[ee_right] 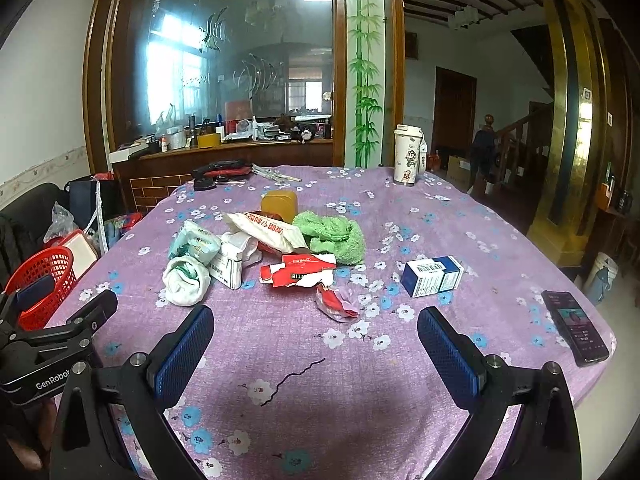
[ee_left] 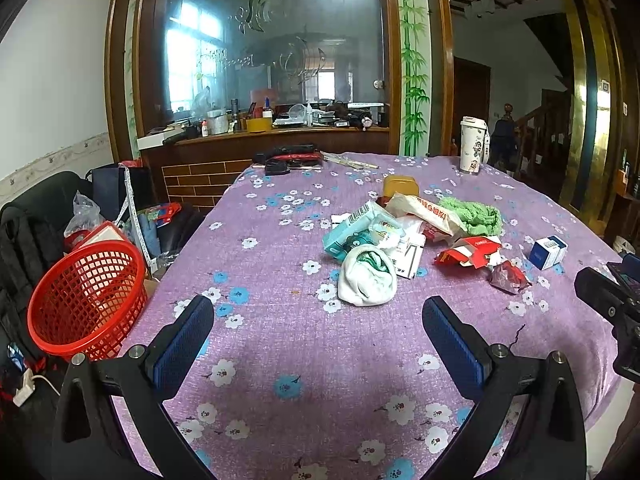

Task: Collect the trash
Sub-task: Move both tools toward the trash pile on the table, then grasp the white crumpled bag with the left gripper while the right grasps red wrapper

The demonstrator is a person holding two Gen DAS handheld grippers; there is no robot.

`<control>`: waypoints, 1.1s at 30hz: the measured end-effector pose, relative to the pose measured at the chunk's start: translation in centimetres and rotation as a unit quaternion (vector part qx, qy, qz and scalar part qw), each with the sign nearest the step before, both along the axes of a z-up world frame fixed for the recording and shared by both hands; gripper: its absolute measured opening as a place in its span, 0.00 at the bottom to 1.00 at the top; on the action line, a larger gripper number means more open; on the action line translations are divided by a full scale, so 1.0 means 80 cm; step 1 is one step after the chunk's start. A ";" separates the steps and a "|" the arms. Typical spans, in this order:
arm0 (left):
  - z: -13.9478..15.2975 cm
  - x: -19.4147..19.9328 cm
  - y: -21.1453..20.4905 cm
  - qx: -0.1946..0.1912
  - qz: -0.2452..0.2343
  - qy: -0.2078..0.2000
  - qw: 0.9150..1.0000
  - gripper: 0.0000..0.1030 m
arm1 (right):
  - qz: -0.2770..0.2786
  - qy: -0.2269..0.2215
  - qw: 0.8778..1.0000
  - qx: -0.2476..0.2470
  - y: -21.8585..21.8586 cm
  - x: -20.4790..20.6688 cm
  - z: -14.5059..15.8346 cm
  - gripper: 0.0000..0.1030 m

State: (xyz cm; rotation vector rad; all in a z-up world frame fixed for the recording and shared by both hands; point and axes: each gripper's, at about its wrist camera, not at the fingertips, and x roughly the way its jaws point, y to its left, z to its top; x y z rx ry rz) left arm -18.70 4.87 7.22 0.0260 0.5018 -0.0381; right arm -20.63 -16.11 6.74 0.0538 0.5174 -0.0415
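Both grippers, left (ee_left: 318, 322) and right (ee_right: 316, 332), hung spread wide and held nothing. The trash pile (ee_right: 256, 252) lay untouched mid-table (ee_right: 460, 216). The red basket (ee_left: 86, 300) beside the table's left edge appeared empty. Collection seemingly not begun.
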 end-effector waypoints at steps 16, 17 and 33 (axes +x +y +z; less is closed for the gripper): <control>-0.011 0.011 -0.003 0.008 -0.002 0.017 1.000 1.00 | 0.000 0.029 0.999 0.015 -0.008 0.016 -0.015 0.99; -0.011 0.012 -0.002 0.009 -0.003 0.019 1.000 1.00 | 0.001 0.032 0.999 0.017 -0.009 0.018 -0.016 0.98; -0.015 0.101 0.013 -0.052 -0.096 0.162 0.981 0.95 | 0.059 0.115 0.988 0.080 -0.056 0.081 -0.032 0.70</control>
